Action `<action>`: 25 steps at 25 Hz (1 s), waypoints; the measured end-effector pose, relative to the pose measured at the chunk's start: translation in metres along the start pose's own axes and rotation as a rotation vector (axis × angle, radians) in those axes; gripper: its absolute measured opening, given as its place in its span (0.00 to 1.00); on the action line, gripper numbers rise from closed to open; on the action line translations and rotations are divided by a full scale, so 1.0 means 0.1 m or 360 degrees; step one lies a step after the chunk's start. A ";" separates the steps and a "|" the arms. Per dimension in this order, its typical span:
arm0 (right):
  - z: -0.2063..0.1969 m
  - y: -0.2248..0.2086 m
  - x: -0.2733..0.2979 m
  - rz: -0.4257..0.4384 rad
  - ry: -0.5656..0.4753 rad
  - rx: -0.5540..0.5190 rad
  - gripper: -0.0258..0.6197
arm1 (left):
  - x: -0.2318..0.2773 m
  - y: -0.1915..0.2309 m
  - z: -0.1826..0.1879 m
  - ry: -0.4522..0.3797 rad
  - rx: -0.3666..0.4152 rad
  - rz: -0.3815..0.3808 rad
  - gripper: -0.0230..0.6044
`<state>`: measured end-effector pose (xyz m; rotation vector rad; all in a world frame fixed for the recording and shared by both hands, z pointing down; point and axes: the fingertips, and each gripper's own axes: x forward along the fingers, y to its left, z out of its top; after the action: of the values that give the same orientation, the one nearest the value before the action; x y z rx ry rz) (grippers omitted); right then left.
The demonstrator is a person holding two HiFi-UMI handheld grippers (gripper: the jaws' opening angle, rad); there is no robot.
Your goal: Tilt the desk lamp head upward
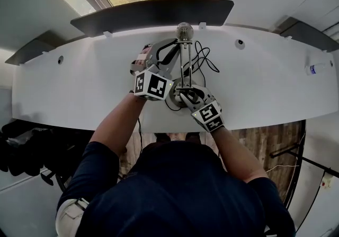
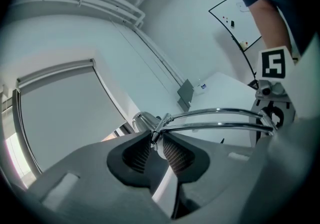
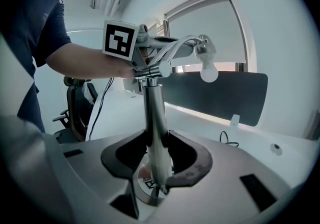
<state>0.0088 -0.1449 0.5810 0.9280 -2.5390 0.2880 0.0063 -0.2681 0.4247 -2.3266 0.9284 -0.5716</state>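
A chrome desk lamp stands on the white desk [image 1: 265, 88], its round base [image 1: 175, 105] near the front edge. Its two thin arm rods [image 2: 225, 119] run out to the lamp head [image 1: 184, 30], whose bulb [image 3: 209, 70] hangs downward. My left gripper [image 1: 175, 44] [image 2: 157, 140] is shut on the small joint piece just behind the lamp head [image 2: 142, 120]. My right gripper [image 1: 185, 94] [image 3: 156, 160] is shut on the lamp's upright post [image 3: 152, 113], low down just above the base. The left gripper's marker cube [image 3: 120, 38] shows above the post.
A black cable [image 1: 204, 61] loops on the desk right of the lamp. A dark partition screen [image 1: 153, 11] lines the desk's far edge under a window. A small bottle [image 1: 318, 67] lies at far right. An office chair [image 3: 75, 103] stands beside the desk.
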 end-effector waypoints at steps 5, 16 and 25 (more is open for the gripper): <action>0.00 -0.01 0.01 0.0003 0.0006 -0.0001 0.25 | -0.06 0.03 0.12 -0.0037 0.0026 0.0001 0.15; 0.00 -0.01 0.02 0.0001 0.0039 -0.0016 0.25 | -0.17 0.09 0.29 -0.0095 -0.0012 0.0031 0.14; -0.02 0.02 0.02 0.0009 0.0077 -0.0051 0.25 | -0.30 0.07 0.42 -0.0111 -0.0009 0.0046 0.13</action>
<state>0.0067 -0.1439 0.5838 0.8909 -2.4953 0.2675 0.0070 -0.2363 0.3836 -2.3192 0.9308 -0.4736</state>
